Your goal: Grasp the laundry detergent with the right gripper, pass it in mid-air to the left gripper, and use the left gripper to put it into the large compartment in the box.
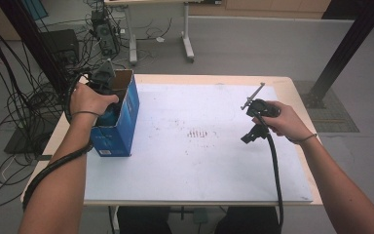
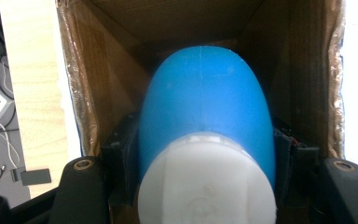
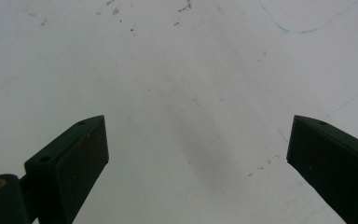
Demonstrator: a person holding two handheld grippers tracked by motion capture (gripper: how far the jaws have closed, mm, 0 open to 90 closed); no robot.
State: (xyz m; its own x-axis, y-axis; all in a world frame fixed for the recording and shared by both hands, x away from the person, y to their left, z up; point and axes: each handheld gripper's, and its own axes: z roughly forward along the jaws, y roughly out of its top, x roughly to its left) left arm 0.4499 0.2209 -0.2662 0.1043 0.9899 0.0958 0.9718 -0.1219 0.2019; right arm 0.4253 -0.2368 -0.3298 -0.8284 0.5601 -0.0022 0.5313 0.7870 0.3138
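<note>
A blue bottle [image 2: 205,93] with a white cap [image 2: 205,186] points down into an open cardboard box [image 2: 303,70]. My left gripper [image 2: 205,154] is shut on the bottle, one black pad on each side. In the high view that box [image 1: 121,124] is blue outside and stands at the table's left edge. The left hand and left gripper [image 1: 104,80] reach into it from above. My right gripper [image 1: 248,136] hovers over the right part of the white mat [image 1: 199,156]. In the right gripper view, the right gripper [image 3: 199,135] is open, with bare mat [image 3: 191,56] between its jaws.
The wooden table [image 1: 292,83] shows around the mat's edges. Small dark specks [image 1: 197,132] mark the mat's middle. Many cables [image 1: 9,112] hang and lie on the floor at the left. A black frame post [image 1: 345,48] stands behind the table at the right.
</note>
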